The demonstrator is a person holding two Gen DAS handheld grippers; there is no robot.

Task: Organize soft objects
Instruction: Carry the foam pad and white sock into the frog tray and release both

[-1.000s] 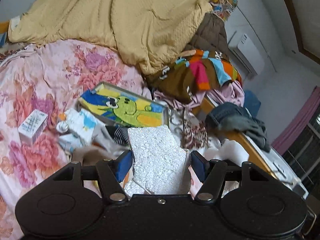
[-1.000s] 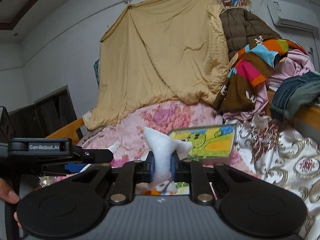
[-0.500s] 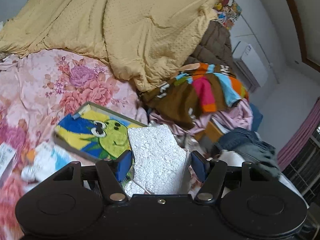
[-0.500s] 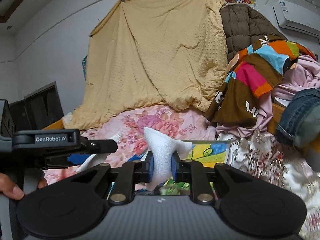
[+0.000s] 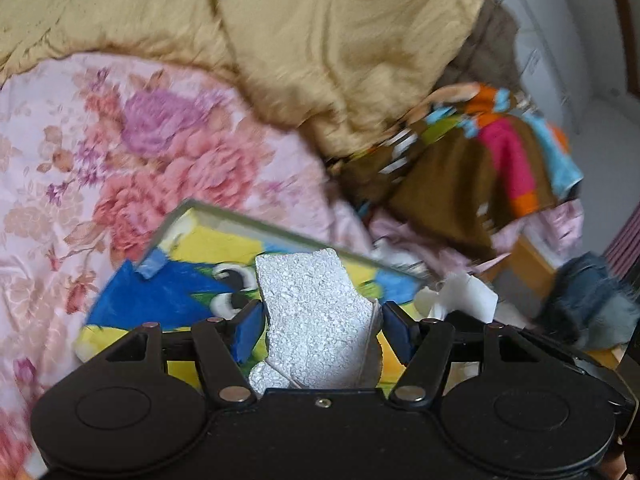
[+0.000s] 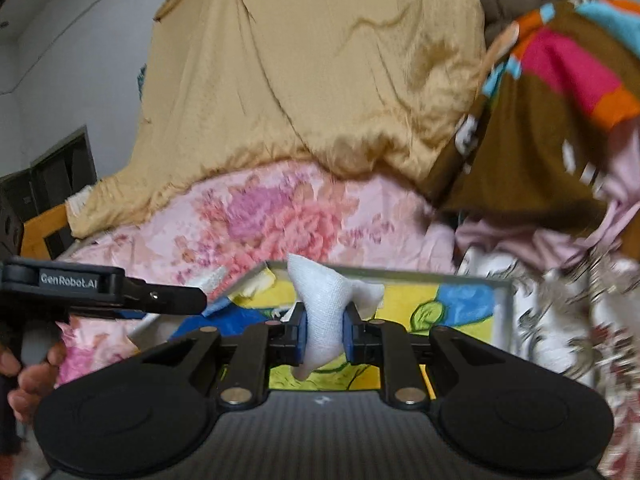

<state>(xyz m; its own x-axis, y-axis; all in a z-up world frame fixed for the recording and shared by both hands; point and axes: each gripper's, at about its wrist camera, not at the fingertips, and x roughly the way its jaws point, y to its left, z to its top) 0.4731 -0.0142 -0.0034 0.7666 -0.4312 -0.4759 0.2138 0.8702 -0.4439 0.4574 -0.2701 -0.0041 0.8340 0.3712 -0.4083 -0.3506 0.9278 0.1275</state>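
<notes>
My left gripper (image 5: 316, 330) is shut on a white bumpy foam-like piece (image 5: 312, 312) that fills the gap between its blue pads. My right gripper (image 6: 325, 330) is shut on a small white cloth pouch (image 6: 324, 304), pinched at its middle. Both are held above a framed cartoon painting (image 5: 192, 276) lying on the pink floral bedspread (image 5: 80, 152); the painting also shows in the right wrist view (image 6: 448, 300). The left gripper body shows at the left of the right wrist view (image 6: 100, 284), held by a hand.
A tan quilt (image 5: 280, 40) hangs behind the bed. A brown multicoloured blanket (image 5: 480, 168) and pink clothes are piled at the right, with blue jeans (image 5: 592, 304) on a wooden rail. White patterned fabric (image 6: 568, 312) lies to the right of the painting.
Both grippers have moved forward toward the painting and the quilt, which now look closer and blurred. The small boxes left of the painting have left the view. Both grips are unchanged.
</notes>
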